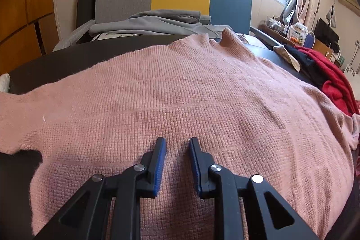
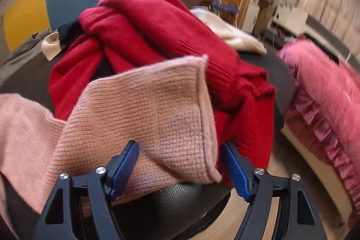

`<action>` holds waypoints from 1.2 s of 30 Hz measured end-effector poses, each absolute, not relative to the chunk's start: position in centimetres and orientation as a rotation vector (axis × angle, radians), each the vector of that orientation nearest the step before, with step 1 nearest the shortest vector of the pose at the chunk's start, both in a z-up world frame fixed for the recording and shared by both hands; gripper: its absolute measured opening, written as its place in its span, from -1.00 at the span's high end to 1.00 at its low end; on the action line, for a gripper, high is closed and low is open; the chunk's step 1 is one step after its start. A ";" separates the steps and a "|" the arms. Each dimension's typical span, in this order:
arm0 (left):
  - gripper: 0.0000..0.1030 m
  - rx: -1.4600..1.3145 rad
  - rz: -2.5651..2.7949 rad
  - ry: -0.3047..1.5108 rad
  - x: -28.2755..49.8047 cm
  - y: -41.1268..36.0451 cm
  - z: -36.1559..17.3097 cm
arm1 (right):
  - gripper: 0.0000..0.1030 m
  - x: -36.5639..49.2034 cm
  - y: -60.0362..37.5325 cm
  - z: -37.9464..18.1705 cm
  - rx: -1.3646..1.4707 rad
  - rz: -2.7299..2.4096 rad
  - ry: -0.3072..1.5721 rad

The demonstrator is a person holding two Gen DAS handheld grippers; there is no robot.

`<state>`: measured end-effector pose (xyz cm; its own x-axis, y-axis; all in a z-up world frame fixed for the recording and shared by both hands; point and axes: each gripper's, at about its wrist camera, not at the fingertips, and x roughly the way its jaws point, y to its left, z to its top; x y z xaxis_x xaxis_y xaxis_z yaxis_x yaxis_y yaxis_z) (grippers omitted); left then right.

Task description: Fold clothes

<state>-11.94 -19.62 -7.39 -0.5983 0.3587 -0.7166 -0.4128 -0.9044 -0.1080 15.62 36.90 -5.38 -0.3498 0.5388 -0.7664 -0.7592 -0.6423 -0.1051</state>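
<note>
Pink knit sweater (image 1: 180, 87) is seen spread flat over the dark desk (image 1: 56, 62), its body lying directly beneath and ahead of the left tongs (image 1: 177, 143), its collar at the far edge. One sleeve (image 2: 157, 109) is draped off to the side, with its cuff lying between the pads of the right tongs (image 2: 180, 145).

The left tongs are held narrowly apart just over the knit, and no fabric is seen pinched between them. The right tongs are spread wide around the sleeve cuff; the pads do not appear to press on it yet.

Several risks are judged. The red sweater (image 2: 157, 21) lies immediately beyond the cuff and partly beneath it, so red fabric could be caught together with the sleeve. The cuff sits at the rounded desk edge, so it could be missed or slip off if only a thin layer is taken. Since the body is not clamped by the left tongs, the whole garment could be dragged and wrinkled when the sleeve is pulled across.

Counted: one pink sweater, one red sweater, one beige knit (image 1: 290, 55), one dark garment (image 1: 308, 60), one grey garment (image 1: 157, 21) far beyond the left tongs, two tongs.
</note>
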 end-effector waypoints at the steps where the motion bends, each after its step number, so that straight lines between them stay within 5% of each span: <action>1: 0.59 -1.089 2.474 0.089 -12.0 -19.7 -7.4 | -0.08 15.4 36.6 -5.2 -1.032 2.060 0.323; 5: 0.59 -1.089 2.470 0.075 -12.0 -19.8 -7.5 | 0.79 15.2 36.1 -4.1 -1.041 2.087 0.289; 15: 0.58 -1.089 2.471 0.078 -11.9 -19.8 -7.4 | 0.81 14.4 35.7 5.8 -0.863 2.219 0.141; 21: 0.58 -1.090 2.469 0.067 -11.9 -19.8 -7.4 | 0.81 14.6 39.6 4.3 -0.929 2.085 0.193; 27: 0.58 -1.091 2.463 0.061 -12.0 -20.0 -7.5 | 0.56 16.4 40.0 0.3 -1.018 1.997 0.320; 30: 0.58 -1.089 2.463 0.068 -12.1 -20.0 -7.5 | 0.09 17.8 36.4 2.6 -0.834 2.012 0.247; 32: 0.58 -1.089 2.463 0.069 -12.1 -20.0 -7.5 | -0.40 17.6 33.2 3.9 -0.725 2.092 0.193; 36: 0.58 -1.088 2.467 0.073 -12.0 -19.9 -7.4 | -0.41 12.3 29.7 1.9 -0.899 2.331 0.181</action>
